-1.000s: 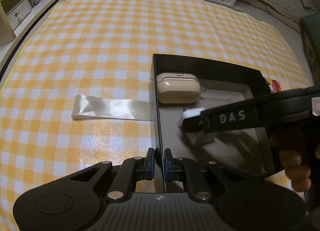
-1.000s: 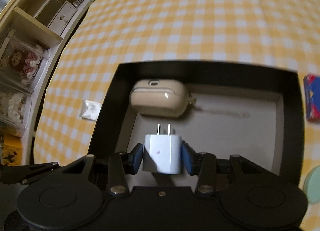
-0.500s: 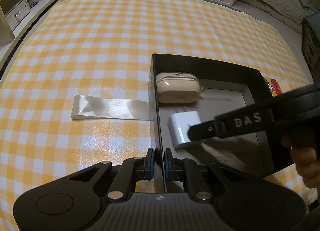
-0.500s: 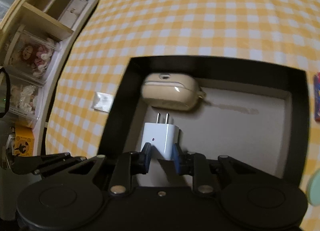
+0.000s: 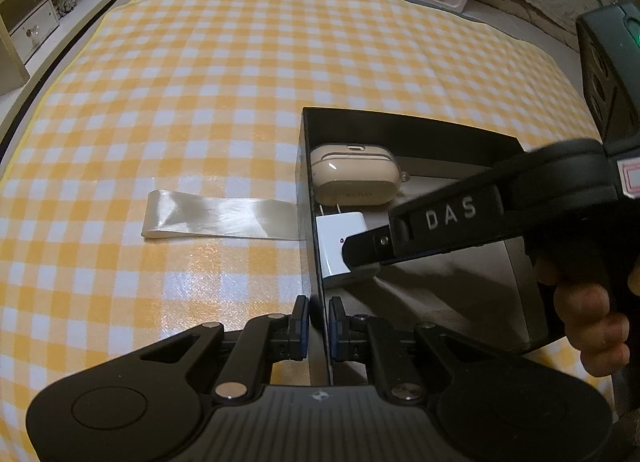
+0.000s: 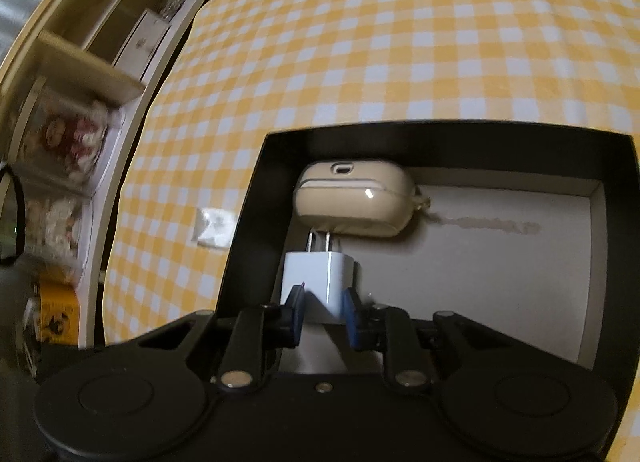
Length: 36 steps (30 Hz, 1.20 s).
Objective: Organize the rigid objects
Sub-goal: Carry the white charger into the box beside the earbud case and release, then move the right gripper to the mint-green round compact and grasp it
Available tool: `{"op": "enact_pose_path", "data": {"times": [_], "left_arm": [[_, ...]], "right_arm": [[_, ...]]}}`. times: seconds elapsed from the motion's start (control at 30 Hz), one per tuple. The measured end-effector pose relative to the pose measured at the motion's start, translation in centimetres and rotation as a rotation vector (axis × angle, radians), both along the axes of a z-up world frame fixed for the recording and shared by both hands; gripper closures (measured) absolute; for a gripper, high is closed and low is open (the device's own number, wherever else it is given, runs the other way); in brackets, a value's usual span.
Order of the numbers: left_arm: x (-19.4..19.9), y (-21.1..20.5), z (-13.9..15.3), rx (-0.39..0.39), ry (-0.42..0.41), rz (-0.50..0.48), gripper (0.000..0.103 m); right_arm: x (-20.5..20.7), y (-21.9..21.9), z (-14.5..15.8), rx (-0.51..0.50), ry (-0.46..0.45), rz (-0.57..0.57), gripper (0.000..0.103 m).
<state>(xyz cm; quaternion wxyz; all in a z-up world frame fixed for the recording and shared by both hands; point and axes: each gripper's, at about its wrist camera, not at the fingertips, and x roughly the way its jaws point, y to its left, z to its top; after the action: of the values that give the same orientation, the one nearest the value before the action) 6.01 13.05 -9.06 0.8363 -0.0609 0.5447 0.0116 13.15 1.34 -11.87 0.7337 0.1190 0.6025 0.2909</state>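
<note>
A shallow black cardboard box with a grey floor [image 5: 520, 258] sits on a surface covered by a yellow-and-white checked cloth [image 5: 224, 73]. The left gripper [image 5: 319, 322] is clamped on the box's near left wall, one blue pad on each side of the thin black edge. Inside the box, a beige rounded earbud case [image 5: 354, 181] lies against the far left corner. Just in front of it, a white square plug-in charger [image 5: 338, 240] lies close along the left wall with its two metal prongs pointing at the case; in the right wrist view the prong tips [image 6: 319, 241] reach the case's lower edge, and whether they touch it cannot be told. The right gripper [image 6: 323, 312] reaches into the box from the right, held by a hand [image 5: 588, 326], and its jaws have just been closing, with the charger's rear end between the blue pads; the pads appear to press on its sides. A shiny cream satin ribbon [image 5: 220, 219] lies flat on the cloth, running out from the box's left wall. Wooden shelves with small drawers and toys [image 6: 68, 141] stand along the left of the surface.
</note>
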Motion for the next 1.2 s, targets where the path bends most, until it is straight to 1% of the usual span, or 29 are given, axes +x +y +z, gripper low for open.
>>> {"op": "enact_pose_path", "data": {"times": [0.07, 0.23, 0.3, 0.4, 0.5, 0.57, 0.63, 0.67, 0.73, 0.83, 0.9, 1.0, 1.1, 1.2], "left_arm": [[0.1, 0.0, 0.0, 0.001, 0.000, 0.001, 0.092], [0.1, 0.0, 0.2, -0.005, 0.002, 0.006, 0.092], [0.1, 0.0, 0.2, -0.008, 0.004, 0.008, 0.092], [0.1, 0.0, 0.3, -0.007, 0.004, 0.008, 0.092], [0.1, 0.0, 0.2, -0.009, 0.004, 0.010, 0.092], [0.1, 0.0, 0.3, -0.008, 0.004, 0.009, 0.092], [0.1, 0.0, 0.2, -0.008, 0.004, 0.009, 0.092], [0.1, 0.0, 0.3, -0.006, 0.004, 0.009, 0.092], [0.1, 0.0, 0.3, -0.003, 0.004, 0.010, 0.092], [0.1, -0.2, 0.3, 0.000, 0.004, 0.011, 0.093], [0.1, -0.3, 0.3, 0.002, 0.003, 0.011, 0.093], [0.1, -0.4, 0.3, 0.007, 0.004, 0.010, 0.093], [0.1, -0.4, 0.3, 0.008, 0.004, 0.010, 0.093], [0.1, -0.5, 0.3, 0.010, 0.003, 0.008, 0.093]], "right_arm": [[0.1, -0.2, 0.0, 0.009, -0.012, -0.019, 0.082], [0.1, -0.6, 0.2, 0.027, 0.013, -0.024, 0.082], [0.0, -1.0, 0.8, 0.044, 0.011, -0.015, 0.082], [-0.2, -2.0, 2.2, 0.067, -0.025, -0.011, 0.078], [-0.5, -3.1, 3.8, 0.091, -0.059, -0.011, 0.070], [-0.8, -4.0, 5.0, 0.091, -0.098, -0.009, 0.063], [-1.1, -5.1, 6.0, 0.083, -0.141, -0.011, 0.047], [-1.3, -5.5, 6.5, 0.073, -0.164, -0.009, 0.044], [-1.7, -6.4, 7.4, 0.060, -0.211, -0.004, 0.031], [-2.4, -7.4, 8.4, 0.033, -0.276, -0.001, 0.020], [-2.8, -8.2, 9.0, 0.021, -0.316, -0.001, 0.016], [-3.3, -9.2, 9.8, 0.011, -0.359, -0.004, 0.000], [-3.9, -10.3, 10.5, 0.017, -0.400, -0.006, 0.000], [-4.3, -11.3, 11.1, 0.002, -0.445, -0.021, 0.000]]}}
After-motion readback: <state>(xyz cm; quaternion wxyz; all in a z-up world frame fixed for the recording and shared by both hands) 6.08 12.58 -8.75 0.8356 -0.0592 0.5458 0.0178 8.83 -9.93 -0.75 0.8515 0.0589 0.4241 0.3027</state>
